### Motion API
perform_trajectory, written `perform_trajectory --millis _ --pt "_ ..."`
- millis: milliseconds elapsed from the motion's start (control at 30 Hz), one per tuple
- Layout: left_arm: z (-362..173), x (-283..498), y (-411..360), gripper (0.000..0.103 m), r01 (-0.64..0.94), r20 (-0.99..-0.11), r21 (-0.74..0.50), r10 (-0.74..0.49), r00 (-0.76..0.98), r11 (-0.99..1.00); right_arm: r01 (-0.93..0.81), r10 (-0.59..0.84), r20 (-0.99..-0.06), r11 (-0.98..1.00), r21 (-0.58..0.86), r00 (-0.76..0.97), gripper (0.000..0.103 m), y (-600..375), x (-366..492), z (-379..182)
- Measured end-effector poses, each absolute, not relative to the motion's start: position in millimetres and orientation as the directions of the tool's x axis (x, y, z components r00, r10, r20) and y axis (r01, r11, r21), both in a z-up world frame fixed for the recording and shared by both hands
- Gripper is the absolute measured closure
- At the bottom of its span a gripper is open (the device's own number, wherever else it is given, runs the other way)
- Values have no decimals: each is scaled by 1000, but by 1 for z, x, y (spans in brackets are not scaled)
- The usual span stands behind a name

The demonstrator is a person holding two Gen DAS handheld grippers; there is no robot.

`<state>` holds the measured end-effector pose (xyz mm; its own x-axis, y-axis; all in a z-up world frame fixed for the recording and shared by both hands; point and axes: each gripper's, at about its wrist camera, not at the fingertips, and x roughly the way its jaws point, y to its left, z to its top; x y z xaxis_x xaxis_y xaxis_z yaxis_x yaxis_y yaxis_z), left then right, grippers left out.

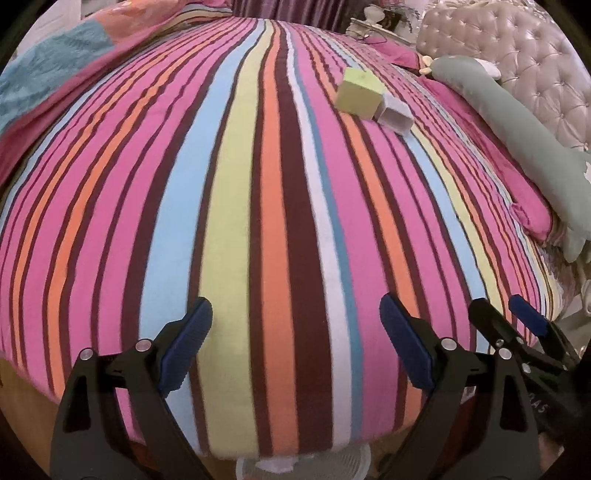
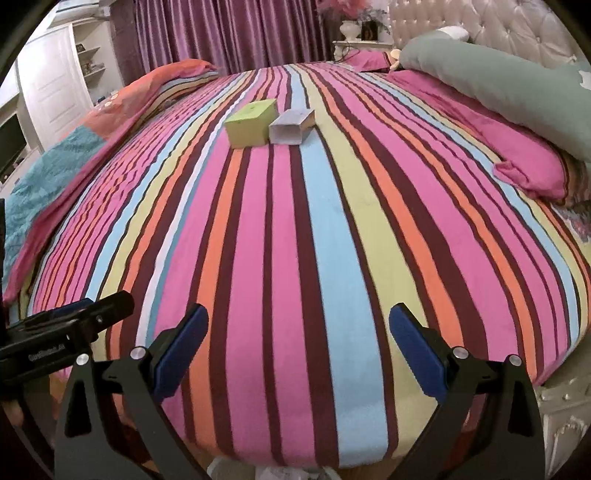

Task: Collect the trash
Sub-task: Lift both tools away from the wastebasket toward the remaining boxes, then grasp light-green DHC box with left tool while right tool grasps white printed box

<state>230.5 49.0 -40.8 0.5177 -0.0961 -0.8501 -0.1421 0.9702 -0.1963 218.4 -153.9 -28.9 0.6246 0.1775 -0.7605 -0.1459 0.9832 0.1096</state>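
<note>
A yellow-green box [image 1: 359, 93] [image 2: 250, 123] and a small open white carton [image 1: 394, 112] [image 2: 291, 128] lie side by side, touching, far out on the striped bedspread [image 1: 258, 221] [image 2: 325, 240]. My left gripper [image 1: 297, 314] hovers over the near edge of the bed, jaws wide apart and empty. In its own view my right gripper [image 2: 298, 323] is likewise open with nothing between its blue pads. Both boxes sit well beyond the fingertips. The right gripper [image 1: 515, 312] also shows beside the left one, and the left gripper's finger [image 2: 96, 314] shows at the left of the right wrist view.
A long grey-green bolster [image 2: 498, 81] and pink pillows [image 2: 532, 166] lie along the tufted headboard [image 1: 535, 48] on the right. A folded orange and teal quilt [image 2: 74, 147] lies on the left. A white bin rim [image 1: 303, 465] shows below the bed edge. Purple curtains [image 2: 229, 33] hang behind.
</note>
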Motion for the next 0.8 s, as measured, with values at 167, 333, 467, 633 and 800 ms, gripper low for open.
perform_trajectory --millis 167,333,467,633,800 --pt "-36 266 46 14 -131 -846 -203 -106 523 971 -138 164 -758 986 99 631 9 -151 244 -28" --pt "-31 306 43 14 -117 -837 -214 -121 534 970 -147 158 -751 986 82 641 9 -146 267 -28" --pt "-31 334 42 14 -107 -831 -232 -140 538 967 -148 154 -752 986 77 641 9 -142 283 -30" --pt "-36 366 44 14 -113 -832 -260 -163 530 959 -154 153 -756 986 70 637 9 -137 304 -34" --pt "-41 398 44 14 -107 -837 -284 -192 512 953 -156 150 -759 986 65 634 9 -133 323 -38"
